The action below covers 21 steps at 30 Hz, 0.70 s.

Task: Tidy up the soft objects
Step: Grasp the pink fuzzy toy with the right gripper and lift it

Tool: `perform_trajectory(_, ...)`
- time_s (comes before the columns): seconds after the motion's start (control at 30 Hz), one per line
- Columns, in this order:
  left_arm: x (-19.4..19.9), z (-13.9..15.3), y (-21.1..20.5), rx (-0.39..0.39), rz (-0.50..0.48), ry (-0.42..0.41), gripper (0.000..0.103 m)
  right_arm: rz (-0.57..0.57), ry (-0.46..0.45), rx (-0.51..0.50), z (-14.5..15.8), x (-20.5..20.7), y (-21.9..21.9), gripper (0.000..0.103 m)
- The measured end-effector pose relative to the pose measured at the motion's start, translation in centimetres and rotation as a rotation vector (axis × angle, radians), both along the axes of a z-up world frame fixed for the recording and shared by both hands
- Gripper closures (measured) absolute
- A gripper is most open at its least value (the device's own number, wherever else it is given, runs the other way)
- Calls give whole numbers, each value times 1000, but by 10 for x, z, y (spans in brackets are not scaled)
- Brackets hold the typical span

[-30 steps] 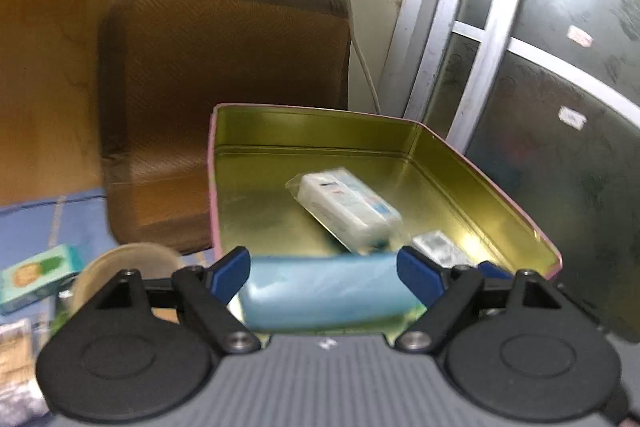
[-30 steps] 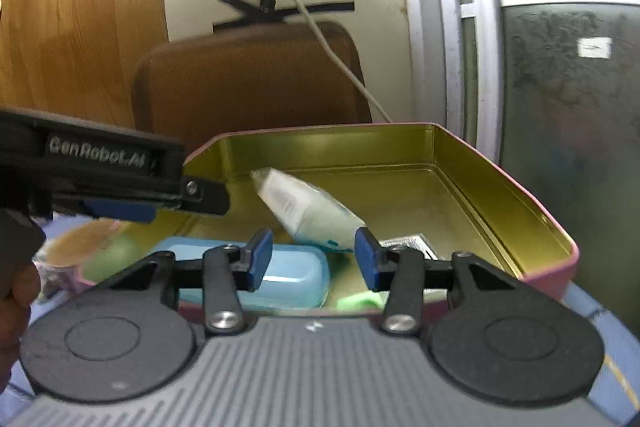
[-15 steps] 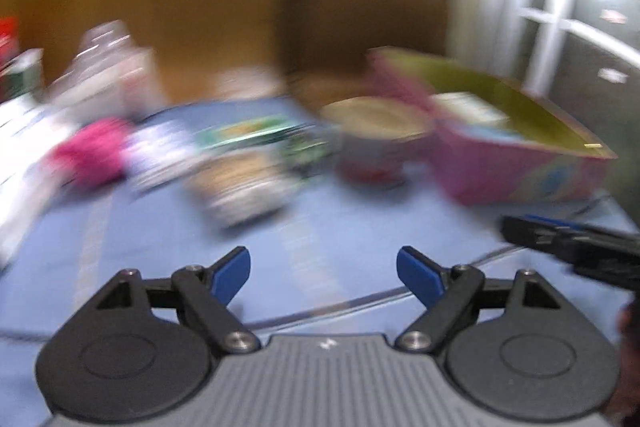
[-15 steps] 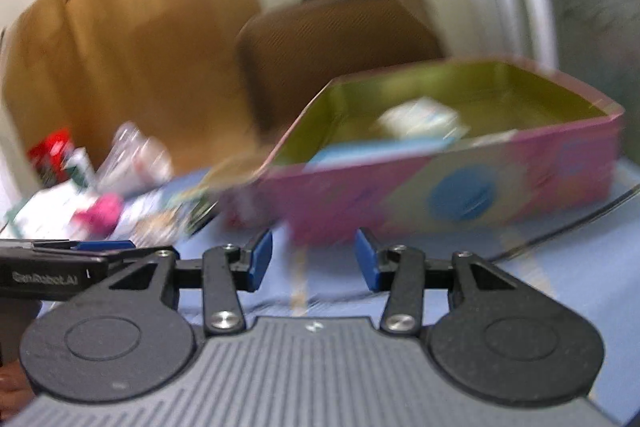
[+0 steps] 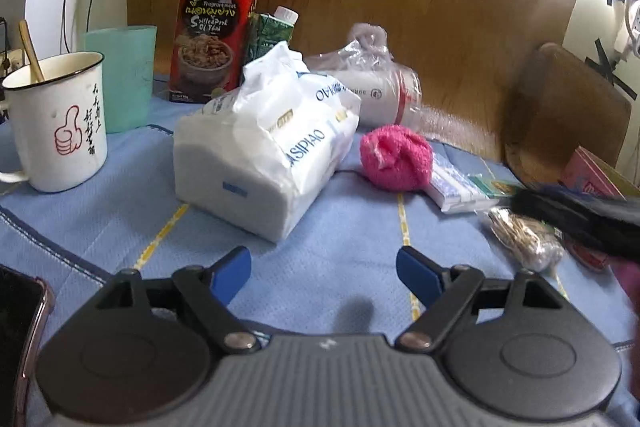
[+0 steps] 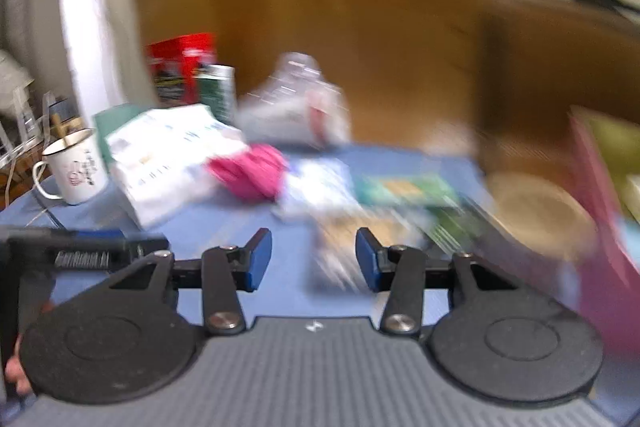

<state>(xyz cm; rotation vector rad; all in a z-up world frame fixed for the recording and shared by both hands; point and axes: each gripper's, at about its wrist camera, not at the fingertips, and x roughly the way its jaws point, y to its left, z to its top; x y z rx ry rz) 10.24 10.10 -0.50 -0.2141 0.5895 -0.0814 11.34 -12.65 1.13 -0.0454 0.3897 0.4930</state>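
Pink fluffy ball rests on the blue tablecloth beside a white tissue pack. Left gripper and right gripper hover low, level, both parted wide and empty.

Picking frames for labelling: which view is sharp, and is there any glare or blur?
Left wrist view: sharp, the tissue pack and pink ball crisp, with glare washing out the upper right corner. Right wrist view: heavy motion blur across the table.
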Motion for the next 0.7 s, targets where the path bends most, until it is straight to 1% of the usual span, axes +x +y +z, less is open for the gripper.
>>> perform_trajectory(0.07, -4, 1, 2, -10, -3, -25, 21, 34, 17, -11, 1, 32, 25, 51)
perform_trajectory(0.17, -9, 2, 1, -14, 0, -57, 21, 41, 101, 2, -4, 76, 53, 51)
perform_trajectory(0.23, -8, 3, -1, -12, -4, -67, 21, 30, 149, 14, -10, 94, 62, 51)
perform_trajectory(0.27, -11, 3, -1, -12, -5, -72, 21, 41, 178, 35, -12, 101, 65, 50)
perform_trajectory(0.3, -11, 2, -1, -13, -4, -75, 21, 45, 181, 52, -13, 105, 67, 53)
perform_trajectory(0.33, -11, 3, 0, -16, -3, -76, 21, 49, 180, 47, -12, 104, 69, 66)
perform_trajectory(0.37, -11, 2, 0, -21, 0, -76, 21, 51, 182, 34, -11, 102, 71, 66)
perform_trajectory(0.4, -11, 2, 1, -27, 2, -74, 21, 51, 175, 21, -10, 96, 71, 69)
perform_trajectory(0.5, -11, 2, 4, -42, 6, -68, 21, 56, 156, -23, -10, 77, 64, 69)
perform_trajectory(0.6, -9, 1, 3, -31, 7, -61, 21, 62, 149, -41, -14, 53, 41, 69)
perform_trajectory(0.7, -3, -1, 1, -20, 5, -15, 21, 66, 141, -45, -18, 23, 13, 70)
